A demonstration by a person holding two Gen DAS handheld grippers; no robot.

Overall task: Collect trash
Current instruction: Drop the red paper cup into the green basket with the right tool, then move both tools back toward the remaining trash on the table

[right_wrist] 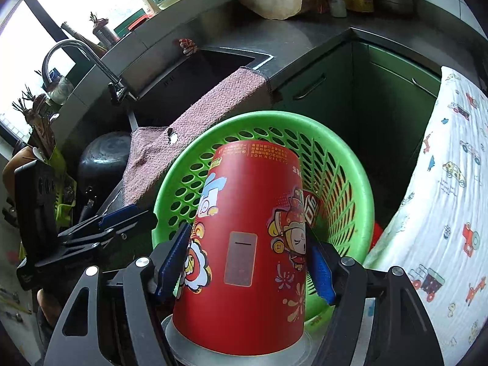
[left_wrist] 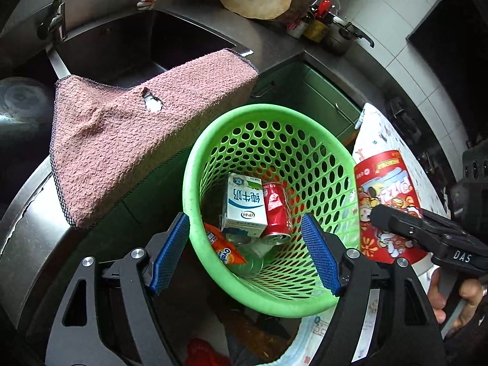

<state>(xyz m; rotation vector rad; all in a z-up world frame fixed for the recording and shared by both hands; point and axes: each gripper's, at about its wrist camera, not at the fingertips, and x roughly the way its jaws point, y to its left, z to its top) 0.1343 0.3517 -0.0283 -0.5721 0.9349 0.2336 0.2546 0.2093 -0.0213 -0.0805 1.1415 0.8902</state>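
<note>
We hold the red paper cup (right_wrist: 247, 244) clamped in the right gripper (right_wrist: 248, 262), its blue pads pressing the cup's two sides in the lower centre of the right wrist view. The cup is upside down relative to the claw: its wide mouth with the clear lid (right_wrist: 183, 341) sits toward us at the bottom of the frame, and its narrower base points up and away, toward the green perforated basket (right_wrist: 360, 183). So its long axis runs along the gripper's own pointing line, leaning slightly left.

The basket's opening lies just beyond the cup, and the cup's base already overlaps its near rim in that view. In the left wrist view the cup (left_wrist: 387, 201) sits at the right of the frame, just outside the basket's rim (left_wrist: 195, 164).

The left gripper (left_wrist: 245, 253) has its jaws apart, straddling the near rim without pressing it, above a milk carton (left_wrist: 244, 204), a red can (left_wrist: 276, 210) and an orange wrapper (left_wrist: 224, 248) already inside. The right hand is the one placed to drop.
</note>
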